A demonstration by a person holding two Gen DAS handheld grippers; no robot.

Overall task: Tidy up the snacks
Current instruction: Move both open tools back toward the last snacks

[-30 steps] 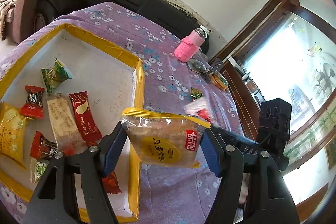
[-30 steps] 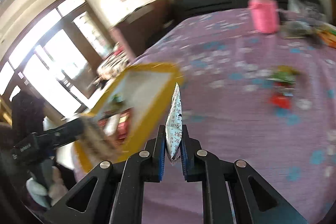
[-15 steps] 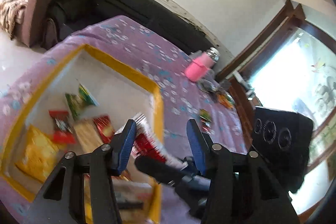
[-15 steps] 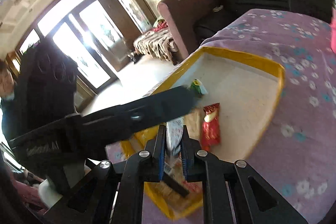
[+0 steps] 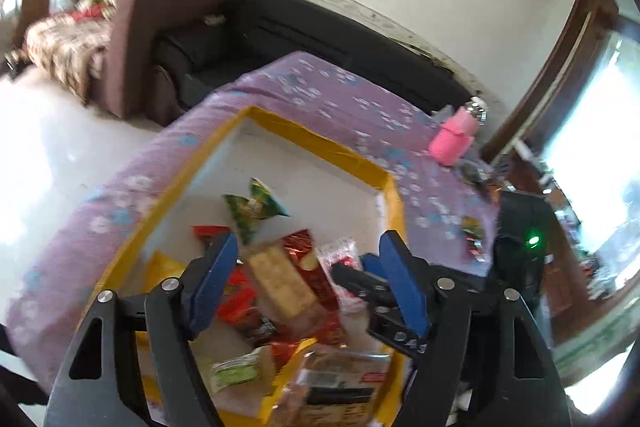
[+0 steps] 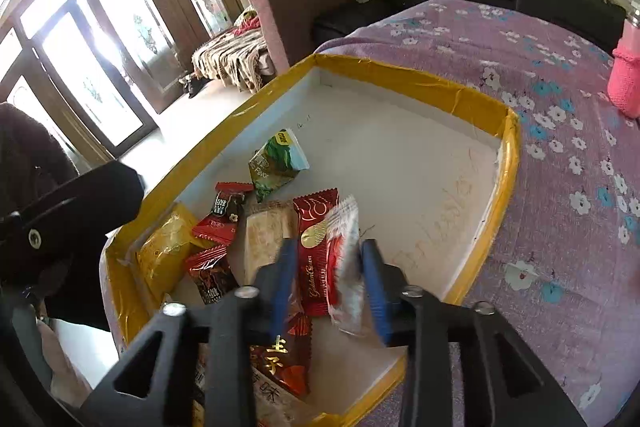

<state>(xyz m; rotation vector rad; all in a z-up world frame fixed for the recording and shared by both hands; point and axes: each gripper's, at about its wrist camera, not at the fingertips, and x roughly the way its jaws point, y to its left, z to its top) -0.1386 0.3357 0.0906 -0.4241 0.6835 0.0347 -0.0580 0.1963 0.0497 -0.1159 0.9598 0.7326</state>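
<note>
A white tray with a yellow taped rim (image 6: pixel 508 167) (image 5: pixel 304 135) lies on the purple flowered cloth and holds several snack packets. My right gripper (image 6: pixel 330 279) hangs over the tray's near end. Its jaws are opening, and a thin white-and-red packet (image 6: pixel 344 267) (image 5: pixel 340 267) sits loose and blurred between them, no pad pressing on it. My left gripper (image 5: pixel 308 279) hovers above the pile with its jaws opening and nothing between them. A cake packet with a yellow top (image 5: pixel 336 379) lies in the tray just below it.
In the tray are a green packet (image 6: pixel 276 163), a long red packet (image 6: pixel 316 247) and a yellow packet (image 6: pixel 168 251). A pink bottle (image 5: pixel 452 143) and loose snacks (image 5: pixel 472 235) sit on the cloth to the right. A dark sofa stands behind the table.
The left gripper let go of the yellow-topped cake packet, which now lies in the tray. The right gripper swung over the tray with the white-and-red packet, and its jaws came apart.
</note>
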